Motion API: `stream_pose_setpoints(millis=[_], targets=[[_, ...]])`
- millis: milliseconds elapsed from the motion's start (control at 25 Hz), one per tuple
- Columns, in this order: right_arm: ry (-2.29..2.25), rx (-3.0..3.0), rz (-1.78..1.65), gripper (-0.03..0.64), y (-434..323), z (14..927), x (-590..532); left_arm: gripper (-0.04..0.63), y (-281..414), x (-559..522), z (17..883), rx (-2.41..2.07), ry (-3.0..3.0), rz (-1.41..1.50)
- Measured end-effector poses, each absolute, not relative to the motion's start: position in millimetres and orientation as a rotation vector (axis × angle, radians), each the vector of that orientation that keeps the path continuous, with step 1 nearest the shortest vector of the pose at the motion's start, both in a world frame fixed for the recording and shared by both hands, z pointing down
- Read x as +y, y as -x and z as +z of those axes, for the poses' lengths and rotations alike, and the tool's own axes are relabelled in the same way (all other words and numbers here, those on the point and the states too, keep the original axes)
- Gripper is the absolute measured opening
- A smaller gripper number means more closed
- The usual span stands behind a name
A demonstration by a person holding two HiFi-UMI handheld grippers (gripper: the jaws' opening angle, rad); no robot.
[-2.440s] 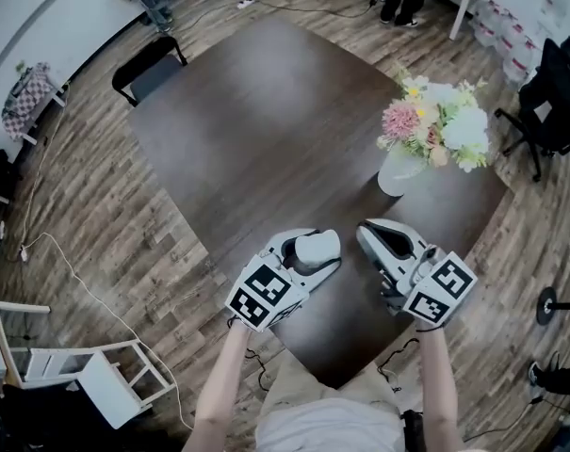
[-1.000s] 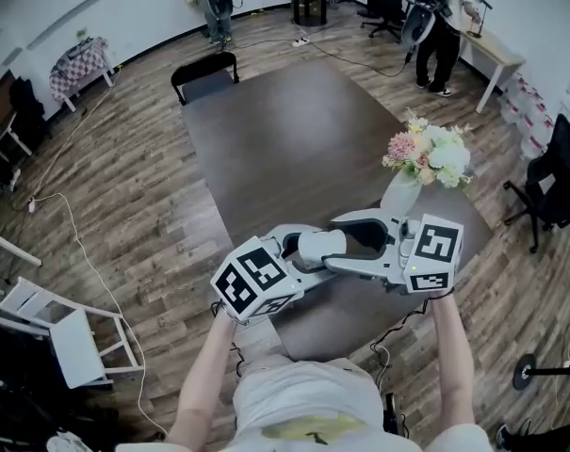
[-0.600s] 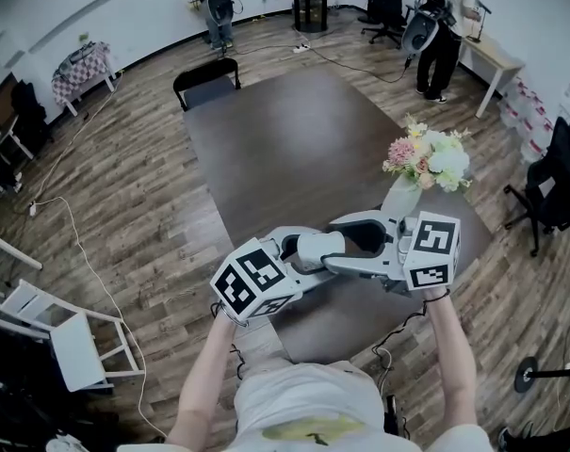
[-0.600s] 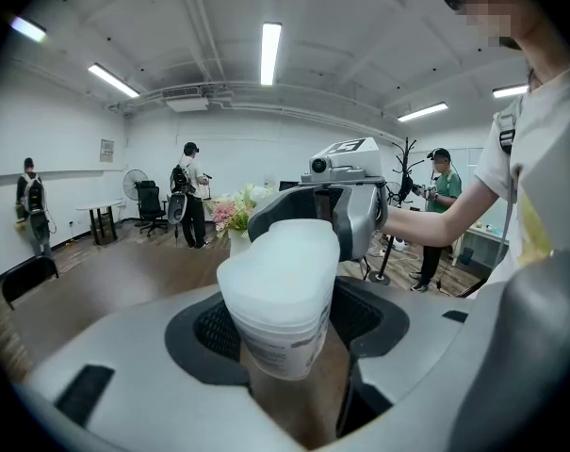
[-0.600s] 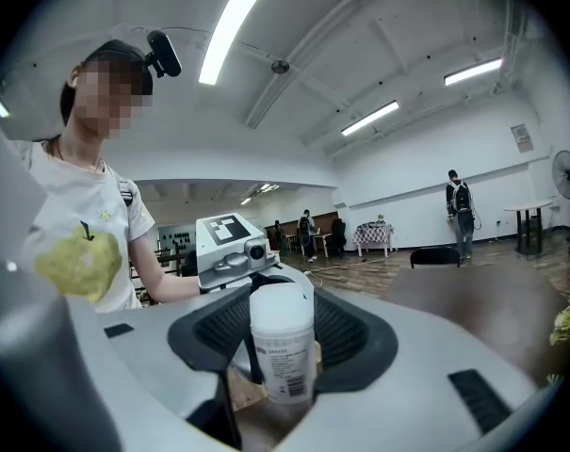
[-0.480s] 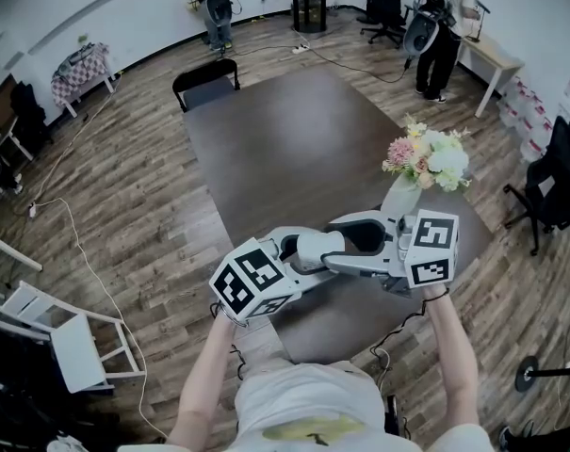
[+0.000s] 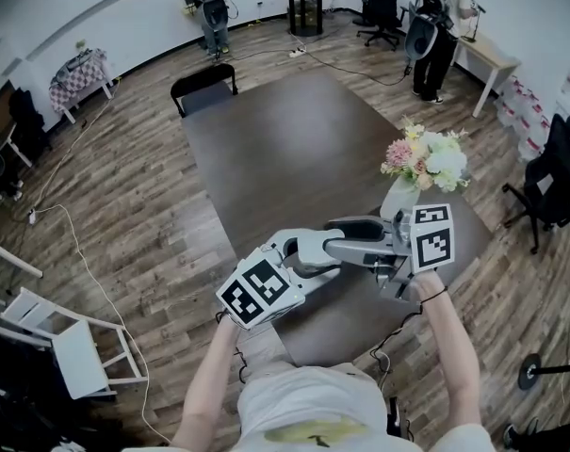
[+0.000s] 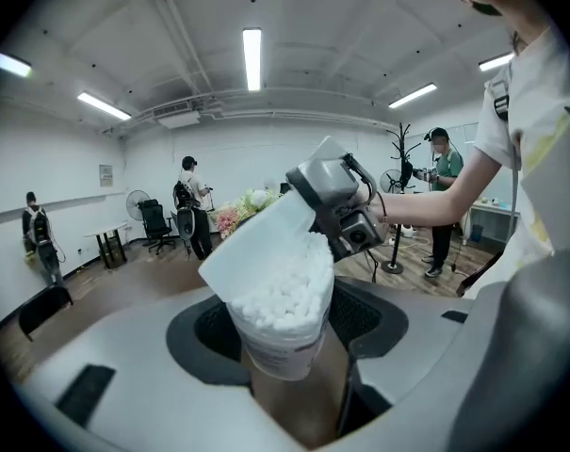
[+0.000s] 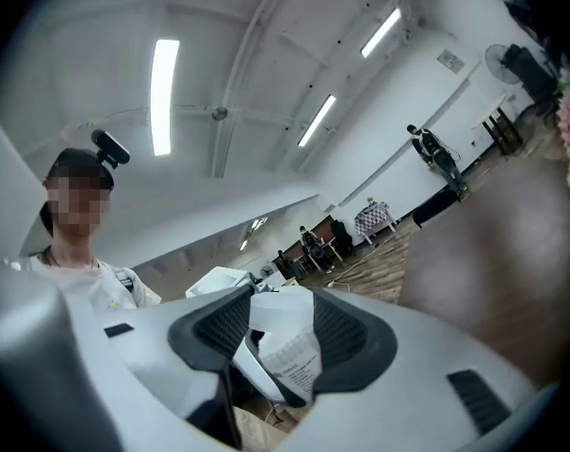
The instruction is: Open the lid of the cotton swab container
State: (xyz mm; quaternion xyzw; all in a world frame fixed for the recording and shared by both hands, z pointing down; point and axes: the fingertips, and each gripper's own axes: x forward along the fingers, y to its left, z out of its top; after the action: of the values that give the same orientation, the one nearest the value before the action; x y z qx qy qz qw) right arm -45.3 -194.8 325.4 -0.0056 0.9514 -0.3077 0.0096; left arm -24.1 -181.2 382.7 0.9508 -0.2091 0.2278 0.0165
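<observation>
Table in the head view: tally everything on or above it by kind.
Cotton swab container: 1, lid raised
Tools: 2, left tool gripping the container, right tool, jaws just closing, on the lid
Vase of flowers: 1
Total: 4

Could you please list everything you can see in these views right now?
Table: one, dark brown, centre.
Flowers: one bunch, pink and white, in vase.
Vase: one, white, table's right edge.
Black chair: one, table's far end.
White chair: one, floor at left.
People: at least three, background.
Container: one, full of white swabs, in left gripper.
Lid: one, white, tipped open, in right gripper.
Left gripper: shut on container.
Right gripper: jaws just closing, on lid.
</observation>
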Motion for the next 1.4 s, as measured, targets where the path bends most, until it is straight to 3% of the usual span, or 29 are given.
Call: stream_pose_setpoints(millis=[480,840,1000,1240,1400], targets=[[-0.059,2.79,-1.234,0.215,47,330,-204,0.265,27,-182,389,-0.665,-2.992,0.689],[0.104,2.839,-1.07,0.215,36,342,-209,0.265,40,-194,394,-0.783,-2.909,0.62],[0.196,2.801,-1.052,0.183,25,352,-211,0.265,51,-200,398,-0.877,-2.86,0.589],[0.49,2.903,-0.871,0.048,11,376,-217,0.265,66,-208,411,-1.037,-2.778,0.573],[0.678,2.935,-0.751,0.031,5,388,-221,0.265,79,-211,416,-1.149,-2.712,0.537]])
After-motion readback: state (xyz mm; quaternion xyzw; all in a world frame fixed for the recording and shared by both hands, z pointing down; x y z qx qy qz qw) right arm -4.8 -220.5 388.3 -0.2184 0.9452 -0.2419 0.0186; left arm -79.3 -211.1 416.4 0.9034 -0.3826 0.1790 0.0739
